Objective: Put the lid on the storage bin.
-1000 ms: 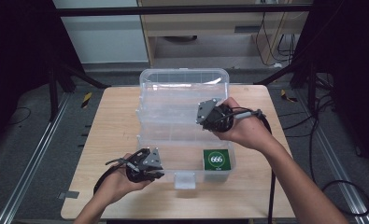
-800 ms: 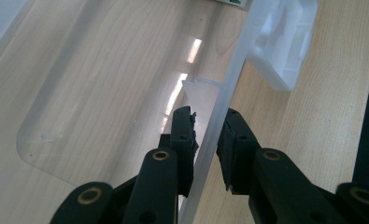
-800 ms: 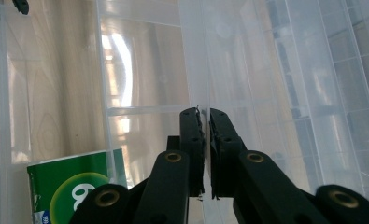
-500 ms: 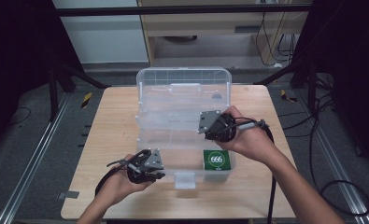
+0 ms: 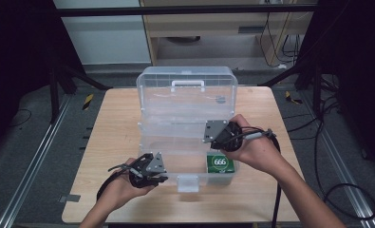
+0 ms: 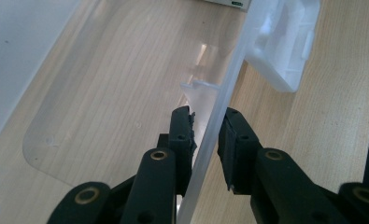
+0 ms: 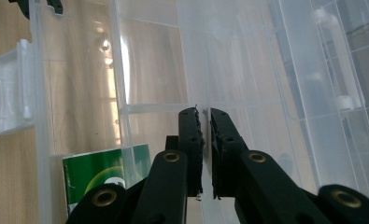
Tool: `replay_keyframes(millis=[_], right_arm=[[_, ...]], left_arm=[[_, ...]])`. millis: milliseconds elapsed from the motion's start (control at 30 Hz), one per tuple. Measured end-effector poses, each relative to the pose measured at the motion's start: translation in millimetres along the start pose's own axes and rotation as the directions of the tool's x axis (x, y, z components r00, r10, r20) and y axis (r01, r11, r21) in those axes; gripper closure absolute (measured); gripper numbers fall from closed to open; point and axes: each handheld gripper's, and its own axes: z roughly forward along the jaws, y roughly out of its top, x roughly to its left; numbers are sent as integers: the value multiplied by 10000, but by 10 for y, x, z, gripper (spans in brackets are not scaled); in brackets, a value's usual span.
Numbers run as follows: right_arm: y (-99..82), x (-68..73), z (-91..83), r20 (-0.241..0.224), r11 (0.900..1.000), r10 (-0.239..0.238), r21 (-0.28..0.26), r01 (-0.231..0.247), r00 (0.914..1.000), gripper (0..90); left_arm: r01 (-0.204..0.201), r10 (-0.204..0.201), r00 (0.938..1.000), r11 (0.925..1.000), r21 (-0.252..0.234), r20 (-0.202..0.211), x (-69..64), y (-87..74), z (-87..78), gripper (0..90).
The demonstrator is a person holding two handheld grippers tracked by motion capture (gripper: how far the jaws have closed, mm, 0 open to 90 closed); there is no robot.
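Partly hidden behind the right gripper (image 5: 212, 138): green box (image 5: 220, 163).

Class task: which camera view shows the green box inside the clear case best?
The high view: the green box lies face up in the clear case's front right corner. The right gripper view catches part of it behind a wall; the left gripper view, a sliver.
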Motion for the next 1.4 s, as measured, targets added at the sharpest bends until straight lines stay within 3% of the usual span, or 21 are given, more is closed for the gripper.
replay_keyframes(millis=[133, 167, 200, 800, 867, 900, 1133, 1167, 1267, 1400], right_arm=[[-5, 34, -8, 5, 10000, 3, -18, -3, 10000, 845], [-8, 40, -12, -8, 10000, -12, -3, 12, 10000, 845], [-11, 42, -15, -43, 10000, -27, -6, 27, 10000, 845], [-57, 173, -35, -190, 9999, 3, -146, -6, 9998, 843], [-62, 190, -38, -225, 9999, 3, -140, -6, 9997, 842], [-65, 197, -40, -257, 9999, -21, -137, 18, 9997, 840], [-95, 238, -48, -289, 9998, 6, -206, -12, 9996, 832], [-96, 232, -50, -301, 9998, -19, -199, 13, 9995, 831], [-95, 220, -50, -344, 9998, -3, -208, -5, 9994, 830], [-95, 218, -50, -382, 9998, -22, -203, 14, 9993, 831]], left_arm=[[127, -127, 9999, 9999, -63, 20, -10, -9, 2, 753], [-164, 164, 9999, 9998, -58, -5, 11, -3, 1, 752], [-183, 183, 9998, 9998, -60, -16, 10, -3, 0, 752], [-145, 140, 9997, 9996, -242, -204, -16, -30, 1, 739], [383, -388, 9991, 9989, -261, -184, -60, -41, 4, 736], [-177, 169, 9994, 9996, -240, -302, -27, -31, 1, 735], [-169, 152, 9986, 9993, -329, -504, -57, -36, 3, 720], [-224, 203, 9976, 9993, -310, -661, -62, -36, -4, 705], [-42, -12, 9965, 9979, -643, -837, -100, -40, -51, 529], [157, -273, 9949, 9930, -1172, -973, -142, -40, -173, 441]])
